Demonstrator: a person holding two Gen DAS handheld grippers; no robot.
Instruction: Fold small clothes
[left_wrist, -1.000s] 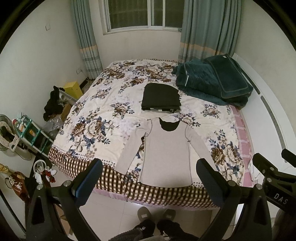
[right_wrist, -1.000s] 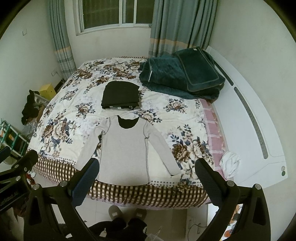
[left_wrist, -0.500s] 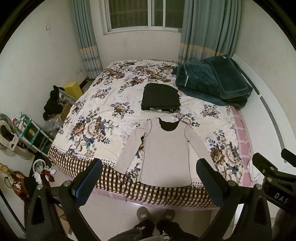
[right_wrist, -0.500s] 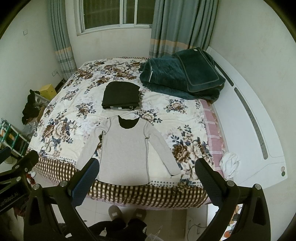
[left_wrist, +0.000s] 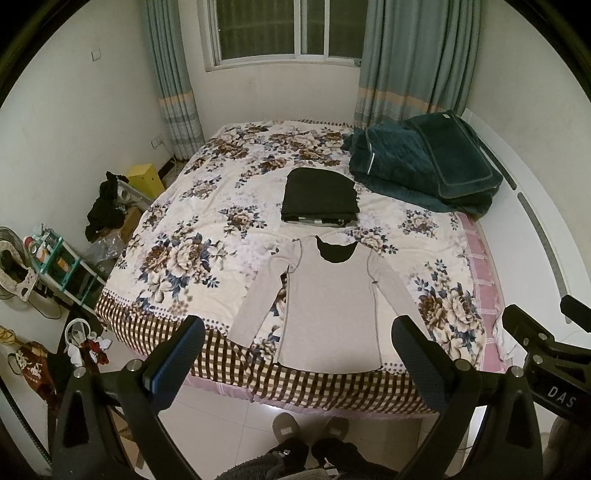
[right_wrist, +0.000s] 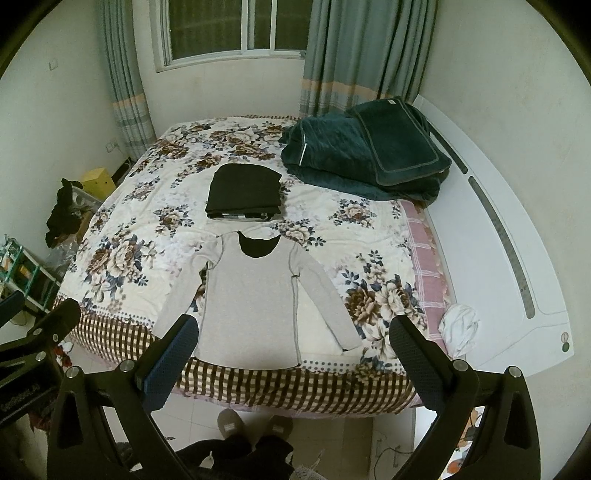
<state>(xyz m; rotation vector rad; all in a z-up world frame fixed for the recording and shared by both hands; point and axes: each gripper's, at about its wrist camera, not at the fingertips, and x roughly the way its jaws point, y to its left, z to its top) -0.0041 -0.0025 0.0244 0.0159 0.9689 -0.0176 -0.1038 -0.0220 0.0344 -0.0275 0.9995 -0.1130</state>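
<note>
Floral bed (left_wrist: 207, 236): grey long-sleeved top (left_wrist: 328, 302) flat at near edge. Left gripper (left_wrist: 297, 354), right gripper (right_wrist: 291, 354) spread, empty, held above. Risk: hem slips off edge if tugged.

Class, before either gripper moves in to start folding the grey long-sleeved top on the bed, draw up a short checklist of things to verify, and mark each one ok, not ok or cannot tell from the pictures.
1. Grey top lies flat, front up, hem at the bed's near edge: ok.
2. Both sleeves spread clear of the body, not tucked under: ok.
3. Left gripper open and holding nothing: ok.
4. Right gripper open and holding nothing: ok.
5. Folded black pile lies apart from the top, beyond its collar: ok.
6. Fabric free of wrinkles under the body panel: cannot tell.
</note>
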